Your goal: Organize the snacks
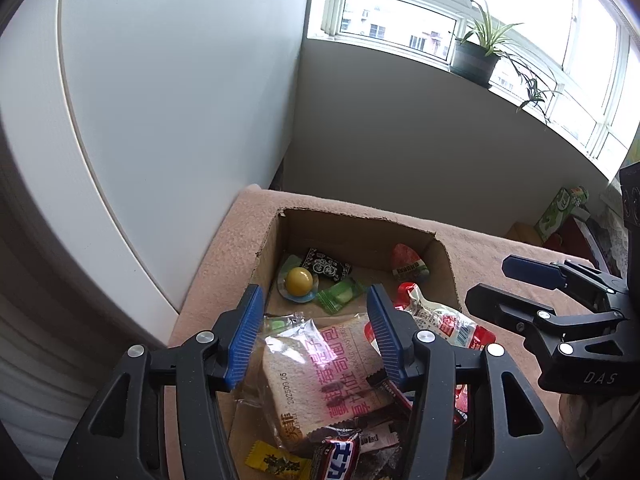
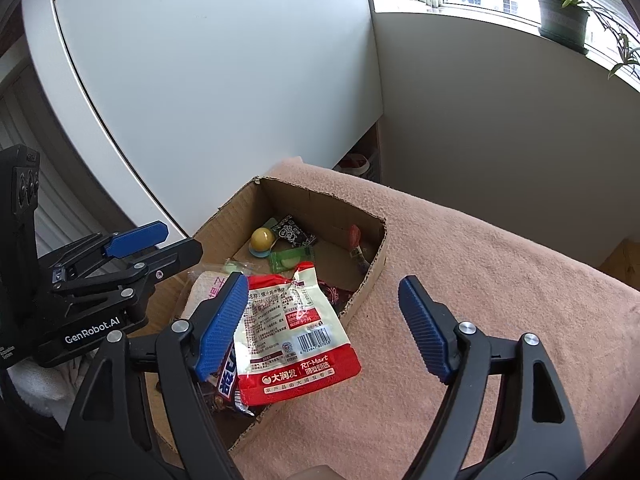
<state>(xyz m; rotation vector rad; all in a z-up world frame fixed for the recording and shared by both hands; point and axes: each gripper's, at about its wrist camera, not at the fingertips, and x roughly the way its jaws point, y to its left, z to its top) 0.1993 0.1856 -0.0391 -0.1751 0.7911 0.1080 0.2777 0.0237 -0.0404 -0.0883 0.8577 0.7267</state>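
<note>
An open cardboard box (image 1: 360, 222) (image 2: 320, 196) sits on a pink blanket. It holds a yellow ball jelly (image 1: 299, 280), a black packet (image 1: 326, 266), a green candy (image 1: 340, 296), a red jelly cup (image 1: 408, 262), a chocolate bar (image 1: 340, 456) and a yellow candy (image 1: 276, 462). My left gripper (image 1: 315, 296) (image 2: 182, 238) hangs open over a clear-wrapped bread slice (image 1: 320, 364), pads clear of it. My right gripper (image 2: 322, 282) (image 1: 490, 280) is open above a red-and-white pouch (image 2: 288, 328) that lies across the box's right rim, not pressed by the pads.
The pink blanket (image 2: 480, 280) spreads right of the box. A tall white panel (image 1: 160, 100) rises close behind and left. A potted plant (image 1: 480, 52) stands on the window sill. A green carton (image 1: 556, 212) is at the far right.
</note>
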